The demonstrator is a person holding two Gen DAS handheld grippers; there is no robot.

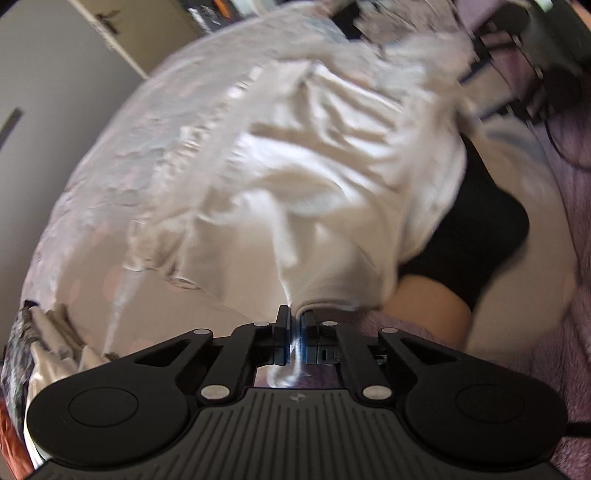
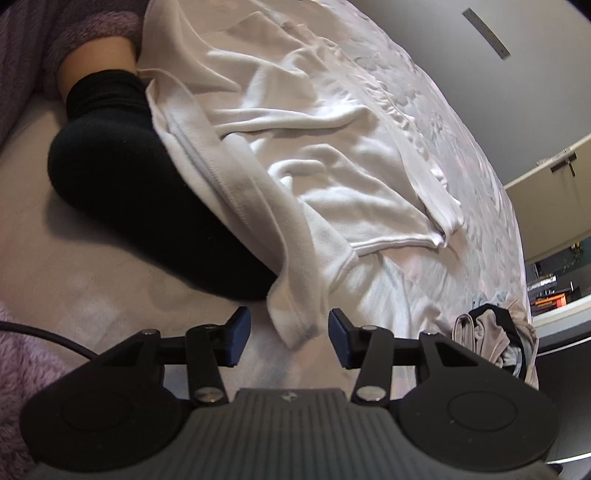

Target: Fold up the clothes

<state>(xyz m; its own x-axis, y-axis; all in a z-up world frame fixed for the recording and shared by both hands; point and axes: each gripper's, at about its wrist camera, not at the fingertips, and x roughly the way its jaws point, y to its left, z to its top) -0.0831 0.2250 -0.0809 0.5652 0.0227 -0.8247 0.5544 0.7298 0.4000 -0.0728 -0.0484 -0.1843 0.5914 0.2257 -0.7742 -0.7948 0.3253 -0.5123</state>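
White garment (image 1: 314,177) pinched in left claw (image 1: 294,325); right claw (image 2: 290,334) open.

The left hand-held gripper (image 1: 294,325) has its jaws closed on a pinched edge of a white garment (image 1: 314,177), with a tuft of the cloth sticking out behind the fingers (image 1: 282,332). The garment spreads away from the gripper, crumpled and blurred, over a pale patterned bedspread (image 1: 122,184). At its right edge it touches a foot in a black sock (image 1: 476,229), with a bare ankle (image 1: 428,306) showing just below. A purple fleece blanket (image 1: 565,266) lies along the right side. Dark blurred gear (image 1: 535,55) sits at top right, and a door (image 1: 107,33) at top left.
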